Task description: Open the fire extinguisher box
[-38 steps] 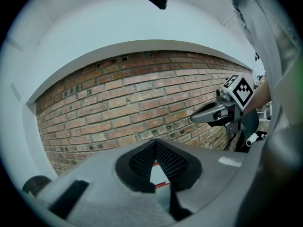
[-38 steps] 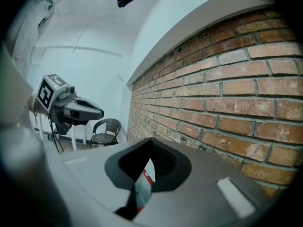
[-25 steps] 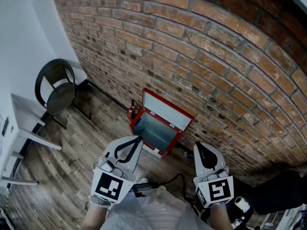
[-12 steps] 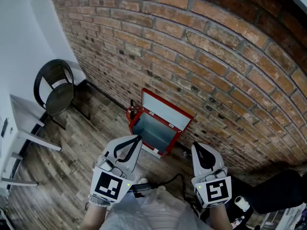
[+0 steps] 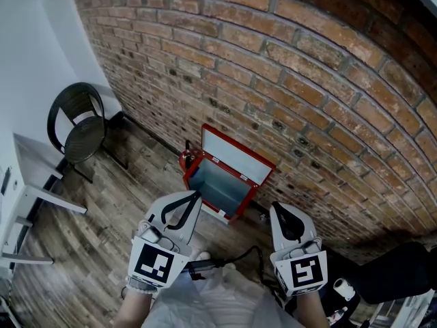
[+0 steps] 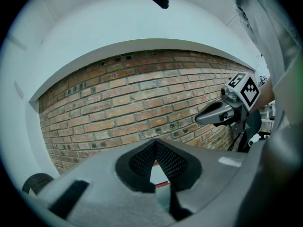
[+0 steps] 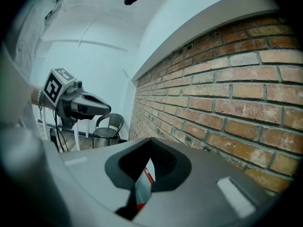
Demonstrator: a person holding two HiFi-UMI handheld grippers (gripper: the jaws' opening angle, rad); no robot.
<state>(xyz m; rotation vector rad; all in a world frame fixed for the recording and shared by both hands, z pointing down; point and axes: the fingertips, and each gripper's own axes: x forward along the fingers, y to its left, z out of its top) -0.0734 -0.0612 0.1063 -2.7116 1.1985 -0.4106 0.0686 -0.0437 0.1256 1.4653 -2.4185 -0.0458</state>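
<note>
Lid (image 5: pixel 240 157) of fire extinguisher box (image 5: pixel 220 190) leaned open against brick wall (image 5: pixel 307 80). Left gripper (image 5: pixel 198 196) and right gripper (image 5: pixel 276 208) hung clear, fingers (image 5: pixel 289 223) clenched empty; task apparently complete.

The fire extinguisher box (image 5: pixel 225 183) shows only as a red-and-pale sliver in each gripper view, the red thing (image 5: pixel 186 161) at its left corner, perhaps an extinguisher, is half hidden behind it, and the white table (image 5: pixel 34 159) is cut off at the head view's left edge.
</note>
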